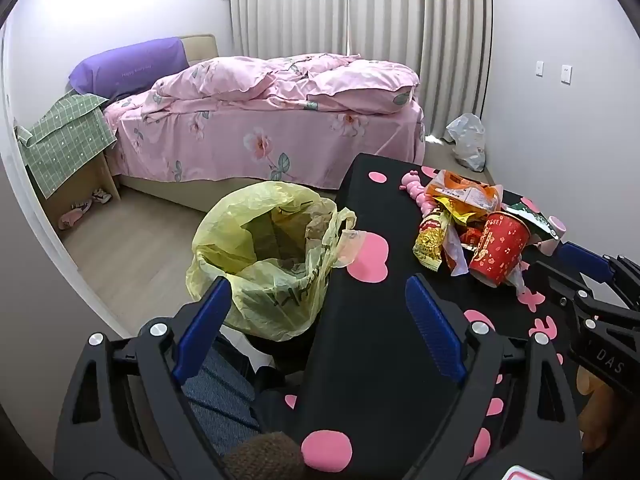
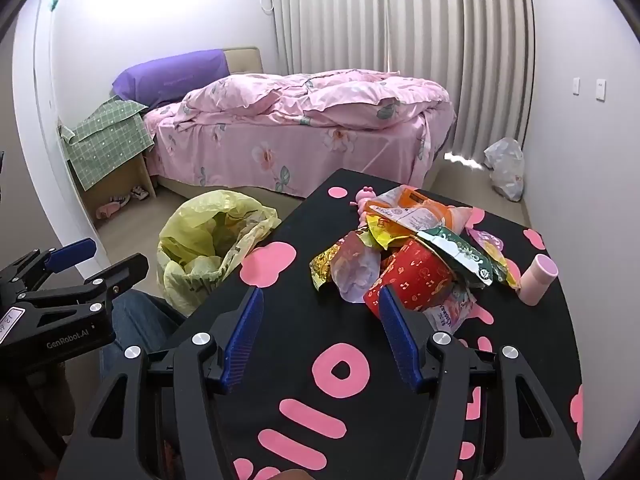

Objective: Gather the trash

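Note:
A heap of trash lies on the black table with pink shapes (image 1: 360, 340) (image 2: 304, 320): a red paper cup (image 1: 498, 252) (image 2: 416, 280) on its side, a yellow snack wrapper (image 1: 430, 240) (image 2: 324, 268), an orange packet (image 1: 460, 192) (image 2: 416, 208) and a green-white wrapper (image 2: 464, 256). A bin lined with a yellow bag (image 1: 264, 256) (image 2: 208, 248) stands on the floor left of the table. My left gripper (image 1: 320, 312) is open and empty over the table's left edge. My right gripper (image 2: 320, 320) is open and empty, just short of the cup.
A pink toy (image 1: 416, 188) (image 2: 364, 196) and a pink cylinder (image 2: 538, 278) lie by the heap. A pink bed (image 1: 260, 120) is behind, with a bedside cabinet under a green cloth (image 1: 68, 136). A white plastic bag (image 1: 468, 140) sits in the far corner.

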Demonstrator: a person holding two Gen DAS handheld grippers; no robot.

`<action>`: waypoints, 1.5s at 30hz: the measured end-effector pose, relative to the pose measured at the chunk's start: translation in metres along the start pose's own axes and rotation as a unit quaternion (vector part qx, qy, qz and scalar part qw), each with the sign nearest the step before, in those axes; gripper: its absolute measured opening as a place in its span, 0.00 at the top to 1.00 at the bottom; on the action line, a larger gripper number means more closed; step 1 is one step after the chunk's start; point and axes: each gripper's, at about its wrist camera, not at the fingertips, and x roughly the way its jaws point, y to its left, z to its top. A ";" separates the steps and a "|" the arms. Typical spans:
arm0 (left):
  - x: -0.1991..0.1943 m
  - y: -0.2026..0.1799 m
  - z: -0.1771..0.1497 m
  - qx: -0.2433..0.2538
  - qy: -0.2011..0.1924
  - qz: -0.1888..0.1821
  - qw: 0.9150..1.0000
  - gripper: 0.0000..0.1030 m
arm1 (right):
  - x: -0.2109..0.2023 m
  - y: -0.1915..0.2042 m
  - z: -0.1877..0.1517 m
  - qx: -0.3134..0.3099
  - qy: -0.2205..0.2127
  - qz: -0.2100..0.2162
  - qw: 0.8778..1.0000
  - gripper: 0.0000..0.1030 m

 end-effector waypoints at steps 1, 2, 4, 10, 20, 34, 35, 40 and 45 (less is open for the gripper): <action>0.000 -0.001 -0.001 0.001 0.000 0.000 1.000 0.18 | 0.000 0.000 0.000 0.000 0.000 0.000 1.000 0.45; -0.001 -0.002 -0.001 0.003 0.001 -0.001 1.000 0.18 | 0.000 0.000 0.000 -0.001 0.000 0.000 1.000 0.45; -0.003 -0.005 -0.002 0.004 -0.001 -0.001 1.000 0.18 | 0.000 0.000 0.000 -0.002 -0.002 -0.002 1.000 0.45; 0.001 0.005 -0.003 -0.010 0.003 -0.004 1.000 0.18 | 0.004 0.008 -0.001 -0.005 0.002 -0.001 1.000 0.45; 0.000 0.006 -0.001 -0.013 0.003 -0.006 1.000 0.18 | -0.001 0.003 0.001 -0.008 -0.001 -0.003 1.000 0.45; -0.002 0.007 0.000 -0.014 0.002 -0.006 1.000 0.18 | -0.002 0.001 0.000 -0.008 -0.003 -0.004 1.000 0.45; -0.002 0.007 0.000 -0.014 0.002 -0.007 1.000 0.18 | -0.001 0.001 0.000 -0.008 -0.004 -0.003 1.000 0.45; -0.003 0.008 0.003 -0.015 0.001 -0.007 1.000 0.18 | -0.003 0.001 0.002 -0.007 -0.006 -0.002 1.000 0.45; -0.004 0.008 0.005 -0.016 -0.001 -0.006 1.000 0.18 | -0.004 0.001 0.002 -0.008 -0.010 -0.002 1.000 0.45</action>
